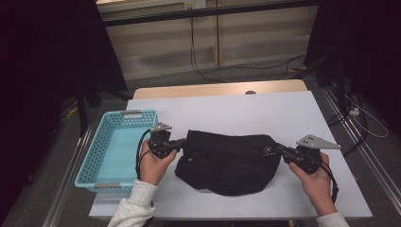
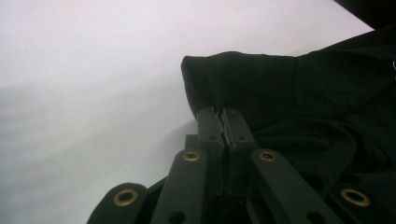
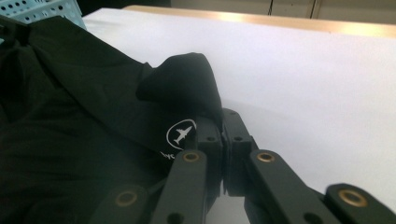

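Note:
A black garment (image 1: 227,161) lies bunched in the middle of the white table (image 1: 236,111). My left gripper (image 1: 183,142) is shut on the garment's left edge (image 2: 205,84); in the left gripper view the jaws meet with cloth pinched between them. My right gripper (image 1: 279,148) is shut on the garment's right edge, close to a small white aeroplane logo (image 3: 181,135). A fold of black cloth (image 3: 187,88) stands up just beyond the right jaws. Each gripper is held by a hand with a pale sleeve.
A light blue perforated basket (image 1: 105,153) stands at the table's left edge, just left of my left hand. Bare wood shows along the table's far edge (image 1: 217,89). Dark stands and cables lie on the floor behind and to the right.

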Motion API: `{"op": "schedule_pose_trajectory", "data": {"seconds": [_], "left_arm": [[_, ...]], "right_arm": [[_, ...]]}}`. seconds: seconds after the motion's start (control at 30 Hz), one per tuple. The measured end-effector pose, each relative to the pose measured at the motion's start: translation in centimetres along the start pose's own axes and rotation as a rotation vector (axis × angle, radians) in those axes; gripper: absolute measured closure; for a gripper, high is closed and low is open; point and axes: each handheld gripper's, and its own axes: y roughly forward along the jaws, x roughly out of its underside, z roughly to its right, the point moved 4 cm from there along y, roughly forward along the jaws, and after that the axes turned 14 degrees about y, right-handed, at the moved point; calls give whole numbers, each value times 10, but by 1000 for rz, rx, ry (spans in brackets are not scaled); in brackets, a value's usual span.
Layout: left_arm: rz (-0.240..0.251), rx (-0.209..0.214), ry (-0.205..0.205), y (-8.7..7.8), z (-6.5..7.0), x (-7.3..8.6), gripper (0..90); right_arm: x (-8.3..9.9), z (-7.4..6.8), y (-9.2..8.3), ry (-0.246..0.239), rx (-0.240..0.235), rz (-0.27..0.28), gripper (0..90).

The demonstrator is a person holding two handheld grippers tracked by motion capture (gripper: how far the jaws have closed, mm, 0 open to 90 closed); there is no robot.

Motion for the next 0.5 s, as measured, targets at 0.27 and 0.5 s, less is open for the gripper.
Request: {"op": "schedule_pose_trajectory", "data": {"seconds": [0.27, 0.5], "left_arm": [[1, 1, 3, -3, 1, -2, 876], [2, -1, 5, -6, -4, -8, 876]], "right_arm": [[-2, -2, -1, -3, -5, 8, 879], [-8, -3, 1, -11, -12, -1, 879]]}}
